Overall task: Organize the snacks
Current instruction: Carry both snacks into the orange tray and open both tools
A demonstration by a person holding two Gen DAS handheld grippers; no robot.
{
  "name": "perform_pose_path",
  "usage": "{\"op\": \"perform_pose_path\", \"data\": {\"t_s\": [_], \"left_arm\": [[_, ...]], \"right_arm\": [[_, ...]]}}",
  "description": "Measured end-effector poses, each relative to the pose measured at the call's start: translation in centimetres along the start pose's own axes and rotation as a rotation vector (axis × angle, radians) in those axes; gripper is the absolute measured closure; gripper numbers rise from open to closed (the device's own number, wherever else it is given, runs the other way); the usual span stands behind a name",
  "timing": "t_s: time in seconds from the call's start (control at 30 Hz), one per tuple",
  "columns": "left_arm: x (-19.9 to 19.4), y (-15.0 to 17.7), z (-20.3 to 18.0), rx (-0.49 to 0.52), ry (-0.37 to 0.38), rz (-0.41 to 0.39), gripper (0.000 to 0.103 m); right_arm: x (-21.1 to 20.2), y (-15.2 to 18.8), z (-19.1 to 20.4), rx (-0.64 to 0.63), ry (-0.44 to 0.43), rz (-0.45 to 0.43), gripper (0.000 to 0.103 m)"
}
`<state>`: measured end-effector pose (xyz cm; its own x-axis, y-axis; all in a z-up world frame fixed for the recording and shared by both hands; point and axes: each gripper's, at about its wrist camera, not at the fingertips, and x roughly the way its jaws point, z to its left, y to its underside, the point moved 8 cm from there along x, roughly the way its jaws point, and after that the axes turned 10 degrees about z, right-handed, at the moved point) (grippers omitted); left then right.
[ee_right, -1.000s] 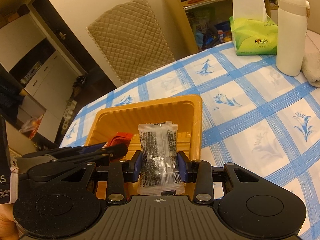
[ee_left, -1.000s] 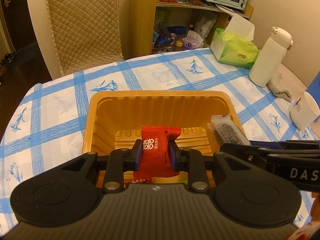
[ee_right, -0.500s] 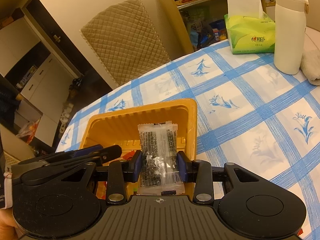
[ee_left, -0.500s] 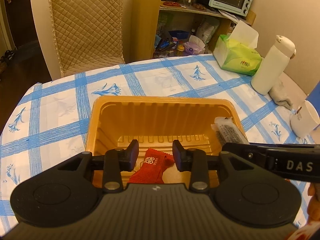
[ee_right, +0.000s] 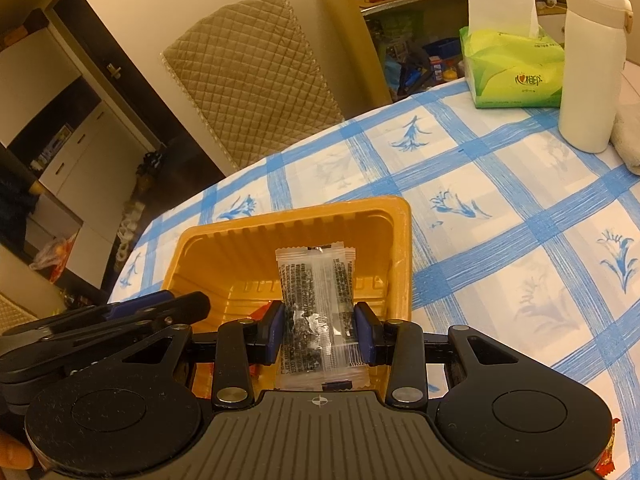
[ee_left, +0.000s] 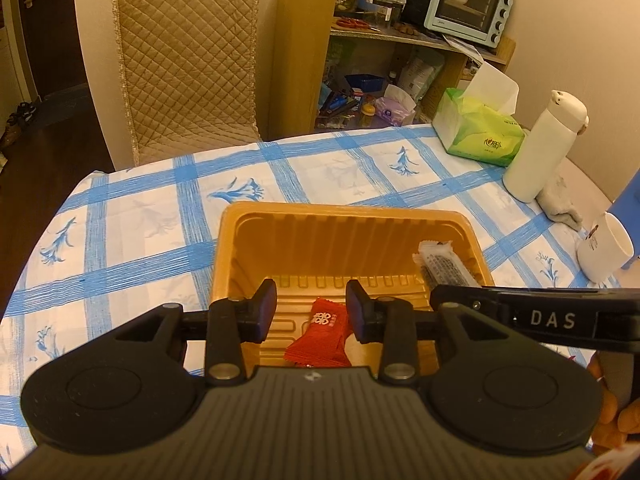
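Snacks about half sorted, by the look of it: small red foil-wrapped packet (ee_left: 326,334) lying flat on the floor of the orange ribbed plastic tray (ee_left: 340,210), toward its near wall, let go and touching no pad. Directly above it, left gripper (ee_left: 311,310), jaws just opened and standing apart, nothing pressed between them, only the red packet showing through the gap, lower down in the tray. Second snack, clear plastic sachet with dark contents and black print (ee_right: 316,304), not yet set down: pinched by its lower half between the blue pads of the right gripper (ee_right: 320,330), held upright over the tray's right side. Left to do, judging from this: lowering the sachet into the tray beside the red packet and letting go. Possibly more to fetch: scrap of red wrapper (ee_right: 606,464) just visible outside the tray on its near right, too little showing to tell whether another snack. Beyond the tray, on the blue-checked white tablecloth (ee_left: 360,168) to its far right: green tissue box (ee_left: 484,136), tall white flask (ee_left: 540,148), white cup (ee_left: 606,254), all well apart from the tray and no part of the sorting.
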<state>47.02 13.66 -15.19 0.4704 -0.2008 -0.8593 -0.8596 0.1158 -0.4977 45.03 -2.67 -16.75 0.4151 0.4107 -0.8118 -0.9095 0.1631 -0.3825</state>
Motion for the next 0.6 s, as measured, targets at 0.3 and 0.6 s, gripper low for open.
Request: {"op": "perform_pose_path", "data": {"t_s": [0.3,0.6], "left_arm": [[-1.2,0.4,0.4,-0.011,-0.005,-0.012,0.062],[-2.7,1.3,-0.1,-0.008,-0.008,-0.025,0.054]], "right_arm": [[0.1,-0.1,0.2,0.011,-0.021,0.001,0.051],[-1.6,0.5,0.9,-0.042,-0.029,-0.006,0.043]]}}
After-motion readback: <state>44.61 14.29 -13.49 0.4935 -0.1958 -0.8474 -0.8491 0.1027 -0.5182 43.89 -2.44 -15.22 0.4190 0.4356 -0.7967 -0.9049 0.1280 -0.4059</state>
